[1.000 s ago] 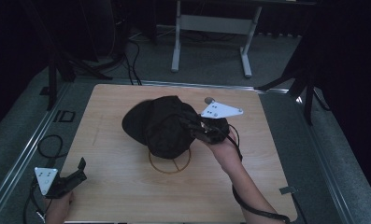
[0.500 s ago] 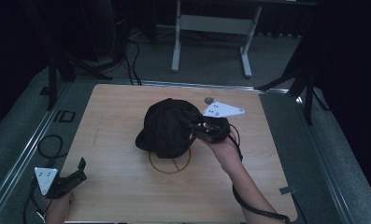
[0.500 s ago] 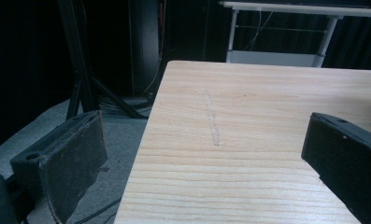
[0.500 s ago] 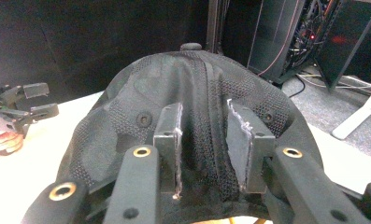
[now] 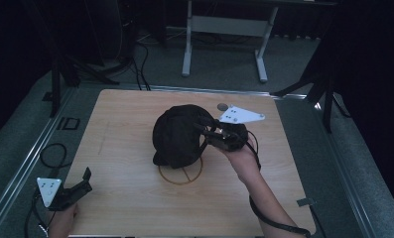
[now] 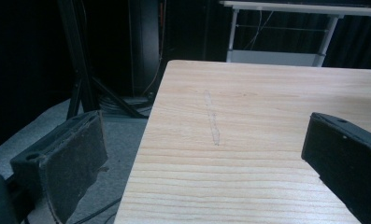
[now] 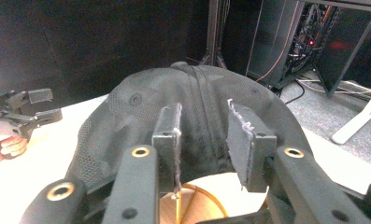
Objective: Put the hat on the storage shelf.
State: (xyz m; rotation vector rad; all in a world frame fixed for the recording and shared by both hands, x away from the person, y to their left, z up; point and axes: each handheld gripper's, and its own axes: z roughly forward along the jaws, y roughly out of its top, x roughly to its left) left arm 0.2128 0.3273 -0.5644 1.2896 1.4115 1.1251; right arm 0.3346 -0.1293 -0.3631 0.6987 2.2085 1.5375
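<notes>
Right gripper (image 5: 204,130) at the black cap (image 5: 177,135), mid-table.
Left gripper (image 5: 78,186) sat wide and empty at the near left corner. The right gripper view showed narrow jaws at the cap's rear edge, apparently not pinching; the circle mark (image 5: 180,173) peeked beneath. No readable writing.

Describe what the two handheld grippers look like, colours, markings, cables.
Both the left gripper and the right gripper are black with two flat padded jaws. Each carries a grey triangular plate marked with small dots and trails a black cable. The person's forearms are bare.
</notes>
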